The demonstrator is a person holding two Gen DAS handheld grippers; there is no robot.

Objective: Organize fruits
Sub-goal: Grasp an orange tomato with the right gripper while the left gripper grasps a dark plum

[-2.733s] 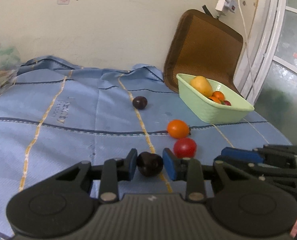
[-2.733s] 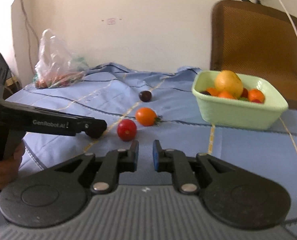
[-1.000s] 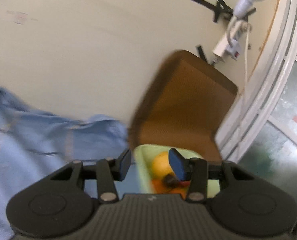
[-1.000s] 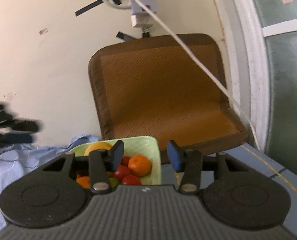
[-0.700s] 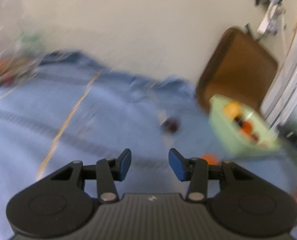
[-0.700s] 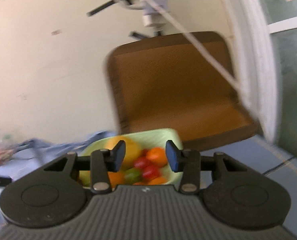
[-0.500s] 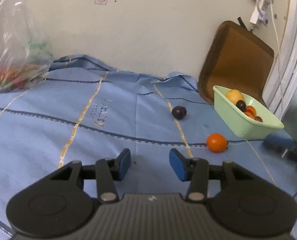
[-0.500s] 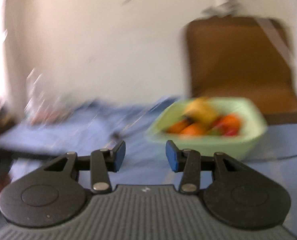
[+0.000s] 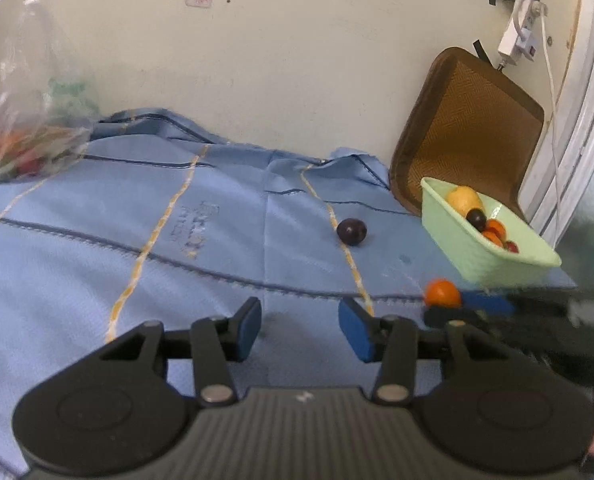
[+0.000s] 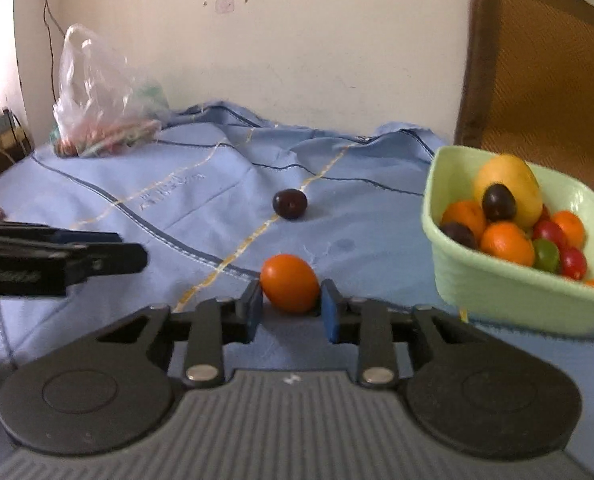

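An orange tomato [image 10: 290,288] lies on the blue cloth between the fingers of my right gripper [image 10: 291,308], whose pads stand at its two sides; it also shows in the left wrist view [image 9: 441,293]. A dark plum [image 10: 290,203] lies farther back on the cloth, also in the left wrist view [image 9: 351,231]. The green basket [image 10: 497,284] at the right holds a mango, plums, oranges and tomatoes; it also shows in the left wrist view [image 9: 493,264]. My left gripper [image 9: 299,330] is open and empty above the cloth.
A clear plastic bag [image 10: 101,100] with produce sits at the back left by the wall. A brown tray [image 9: 469,136] leans against the wall behind the basket. A white cable and plug [image 9: 521,36] hang at the right. The blue cloth [image 9: 137,240] covers the table.
Both grippers swung back from the basket down to the cloth. The left gripper's plum now lies in the basket. The right gripper has come around the orange tomato.
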